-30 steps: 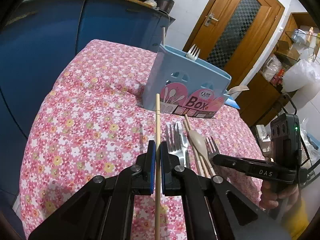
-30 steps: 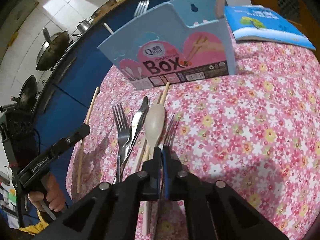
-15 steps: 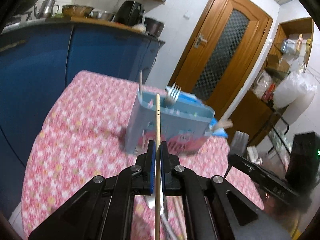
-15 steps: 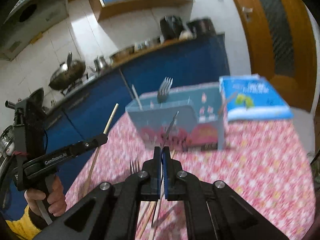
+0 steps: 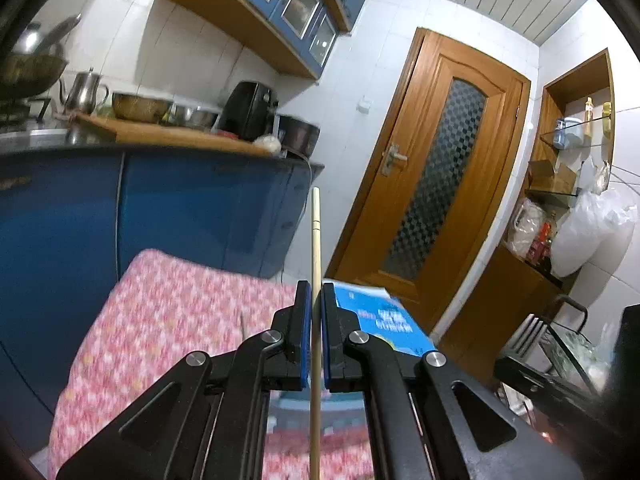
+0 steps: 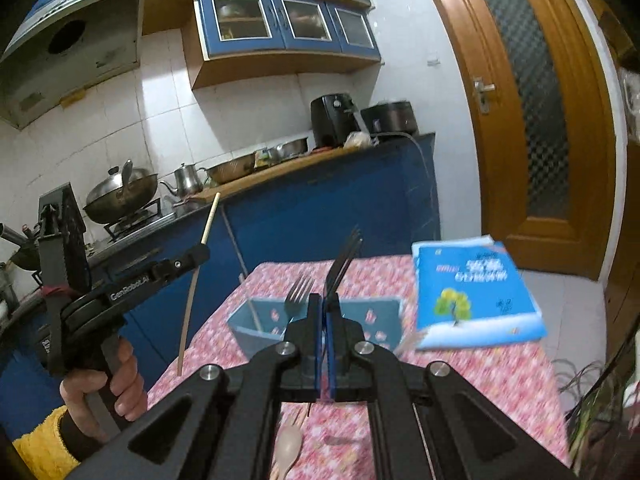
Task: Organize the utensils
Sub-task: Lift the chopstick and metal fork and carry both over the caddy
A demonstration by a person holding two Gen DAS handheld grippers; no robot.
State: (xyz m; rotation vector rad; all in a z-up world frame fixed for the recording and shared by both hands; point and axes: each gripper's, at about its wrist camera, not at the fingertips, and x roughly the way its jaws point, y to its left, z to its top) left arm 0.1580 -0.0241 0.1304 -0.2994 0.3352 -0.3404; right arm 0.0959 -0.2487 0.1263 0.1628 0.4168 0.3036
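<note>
Above the table (image 6: 460, 384), we hold both grippers raised. Left gripper (image 5: 316, 320) is clamped on a chopstick (image 5: 315, 240), which sticks up past the fingers and down below them. Right gripper (image 6: 323, 320) is clamped on a fork (image 6: 343, 260), tines pointing up and away. Below the right gripper sits the blue utensil box (image 6: 256, 334), holding another fork (image 6: 298, 294) and a stick. A spoon (image 6: 287, 446) lies on the floral cloth. A blue book (image 6: 472, 292) rests just beside the box.

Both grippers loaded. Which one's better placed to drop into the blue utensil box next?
Right, probably. The right gripper holds its fork directly over the blue box; the left gripper with its chopstick hangs off the table's side.
</note>
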